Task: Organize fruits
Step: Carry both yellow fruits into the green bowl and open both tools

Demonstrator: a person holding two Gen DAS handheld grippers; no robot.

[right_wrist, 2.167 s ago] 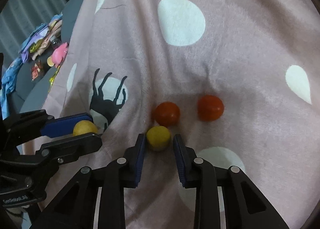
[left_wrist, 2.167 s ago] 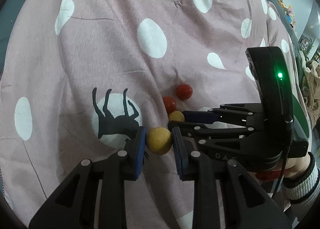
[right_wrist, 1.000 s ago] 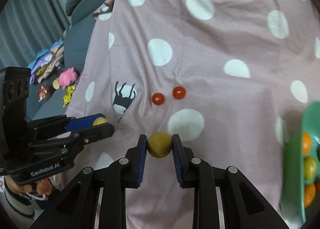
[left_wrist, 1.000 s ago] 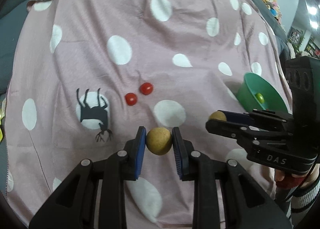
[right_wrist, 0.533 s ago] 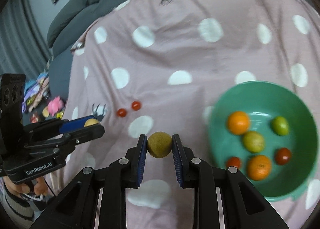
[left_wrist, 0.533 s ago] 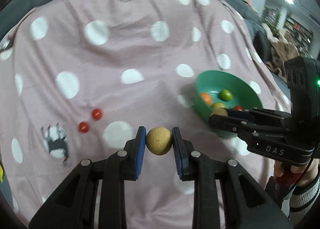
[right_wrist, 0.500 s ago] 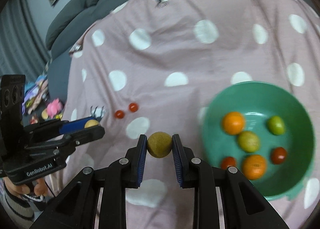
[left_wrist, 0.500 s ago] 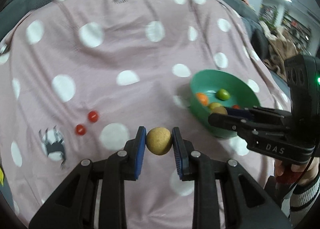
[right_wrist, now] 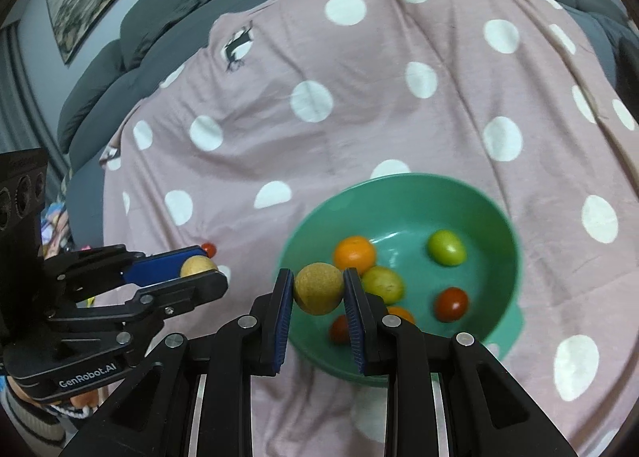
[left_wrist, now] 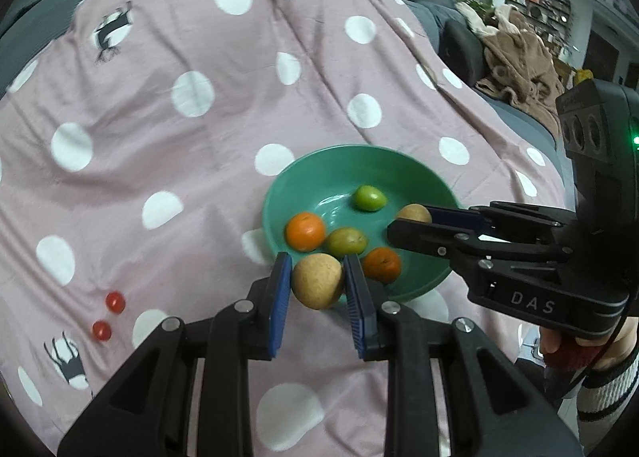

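Two round, matte tan fruits have travelled with us from the polka-dot cloth (left_wrist: 120, 161) to the smooth green bowl (left_wrist: 279, 193), the left gripper (left_wrist: 318, 286) clamping one tan fruit (left_wrist: 317, 286), the right gripper (right_wrist: 318, 294) another tan fruit (right_wrist: 318, 293) over the rim, ready for dropping

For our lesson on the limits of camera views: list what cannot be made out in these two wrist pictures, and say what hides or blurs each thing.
- Green bowl, right wrist view: near rim hidden behind the right gripper and its tan fruit.
- Orange fruit there: mostly covered by a finger.
- Red tomato, same view: partly behind the left gripper.
- Hand, left wrist view: cut by the edge.
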